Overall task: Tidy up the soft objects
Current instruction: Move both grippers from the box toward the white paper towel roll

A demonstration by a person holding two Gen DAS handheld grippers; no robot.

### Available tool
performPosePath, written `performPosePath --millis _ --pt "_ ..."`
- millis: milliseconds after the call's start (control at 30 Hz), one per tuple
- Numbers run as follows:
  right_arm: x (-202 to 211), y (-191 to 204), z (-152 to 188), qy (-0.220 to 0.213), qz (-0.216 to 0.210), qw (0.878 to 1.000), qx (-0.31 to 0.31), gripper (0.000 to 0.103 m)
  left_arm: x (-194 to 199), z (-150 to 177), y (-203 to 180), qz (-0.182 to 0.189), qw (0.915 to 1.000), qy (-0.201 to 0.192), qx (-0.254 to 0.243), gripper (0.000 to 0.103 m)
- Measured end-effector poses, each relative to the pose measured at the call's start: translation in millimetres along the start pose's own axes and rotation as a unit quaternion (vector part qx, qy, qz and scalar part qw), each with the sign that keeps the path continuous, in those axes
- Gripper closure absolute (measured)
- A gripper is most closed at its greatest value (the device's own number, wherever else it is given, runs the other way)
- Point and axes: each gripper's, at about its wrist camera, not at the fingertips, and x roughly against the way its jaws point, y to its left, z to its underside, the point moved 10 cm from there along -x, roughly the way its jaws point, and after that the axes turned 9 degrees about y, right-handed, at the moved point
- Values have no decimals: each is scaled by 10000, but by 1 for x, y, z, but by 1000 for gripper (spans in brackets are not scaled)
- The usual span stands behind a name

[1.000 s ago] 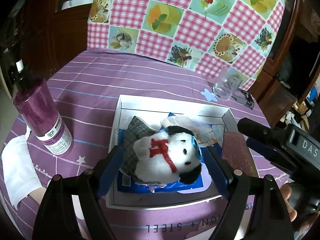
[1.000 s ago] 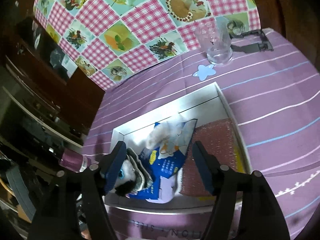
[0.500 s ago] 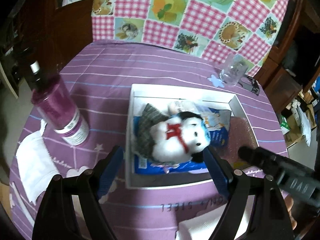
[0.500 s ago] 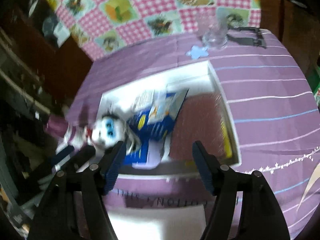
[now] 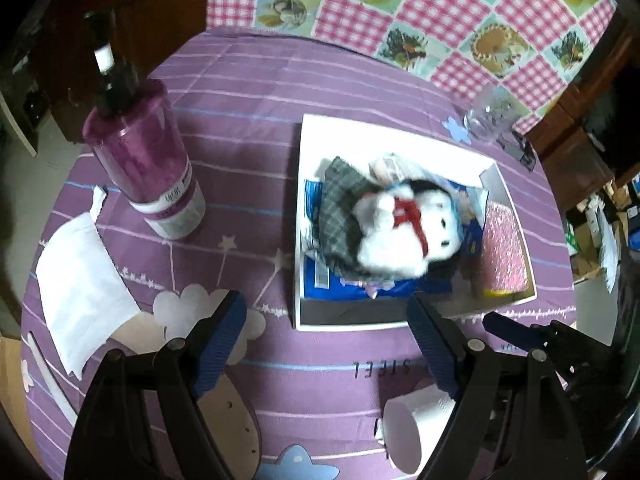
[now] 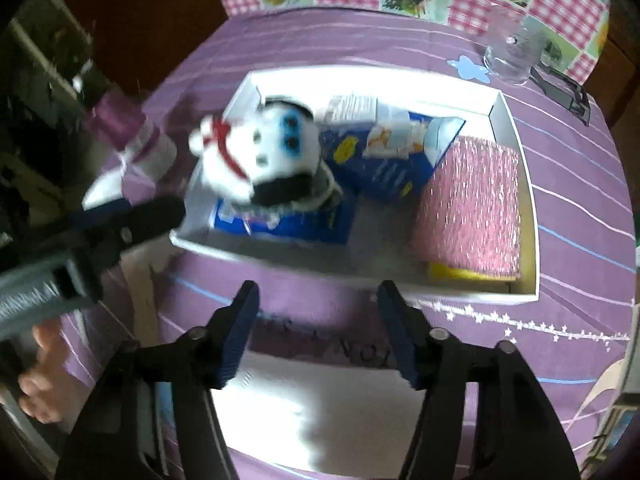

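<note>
A white plush toy [image 5: 400, 232] with black ears and a red ribbon lies in the white box [image 5: 298, 216], on a grey plaid cloth [image 5: 340, 196] and a blue packet [image 5: 316, 280]. A pink glittery sponge [image 5: 504, 248] fills the box's right end. My left gripper [image 5: 326, 308] is open above the purple tablecloth, just short of the box's near wall, and holds nothing. In the right wrist view the plush toy [image 6: 260, 152] and the sponge [image 6: 472, 204] show in the box [image 6: 516, 128]. My right gripper [image 6: 318, 292] is near the box's front wall; its jaws are closing with nothing between them.
A purple pump bottle [image 5: 148, 160] stands left of the box, and a white napkin [image 5: 80, 284] lies by it. A clear glass [image 5: 492, 116] and a black clip [image 6: 568, 92] are at the back right. A white roll [image 5: 416, 428] and white paper [image 6: 320, 400] lie under the grippers.
Both grippers have drawn back from over the box towards the table's near side. The plush toy stays in the box. The right gripper's jaws have narrowed.
</note>
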Motion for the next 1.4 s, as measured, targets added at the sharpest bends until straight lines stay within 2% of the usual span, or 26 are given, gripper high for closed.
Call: performPosePath --millis 100,200,333,433,500,567,633,833,967,1000,1033,1067,1133,1233,1400 --pt "-10 -4 19 217 113 9996 134 49 -6 13 5 -17 9998 208 55 22" --pt "-4 -9 29 64 -55 9999 97 49 -5 25 13 -92 9997 213 55 22" --pt "2 -34 38 -141 287 9995 -72 49 -6 50 25 -85 9998 185 -30 23" --pt "6 -51 39 -206 197 9989 -371 50 -18 75 28 -247 9989 359 -150 27" --pt "16 -65 36 -414 219 9971 -606 50 -23 85 21 -153 9988 404 -228 31" --pt "31 -76 37 -601 92 9948 -820 50 -23 89 8 15 9986 375 -364 31" --pt "42 -85 38 -728 -75 9923 -1002 50 -23 90 -2 -6 9981 343 -518 31" --pt "40 -91 65 -484 -728 9882 -1255 49 -37 101 -7 -601 9948 414 -712 31" --pt "31 -80 71 -411 -1168 9839 -1289 49 -39 101 -11 -405 9969 392 -544 32" --pt "30 -71 73 -311 -1378 9830 -1173 49 -37 100 -13 -328 9972 376 -555 34" --pt "31 -64 74 -267 -1460 9828 -1103 45 -35 101 -17 -327 9971 357 -579 38" --pt "33 -62 75 -282 -1328 9852 -1051 45 -33 102 -22 -444 9962 348 -666 43" --pt "42 -64 77 -393 -1028 9890 -989 45 -33 100 -35 -600 9943 331 -815 45" --pt "63 -76 78 -652 -905 9876 -1104 45 -36 101 -56 -522 9930 403 -977 50" --pt "68 -106 92 -621 -686 9865 -1353 45 -37 94 -89 -331 9932 325 -1069 50"
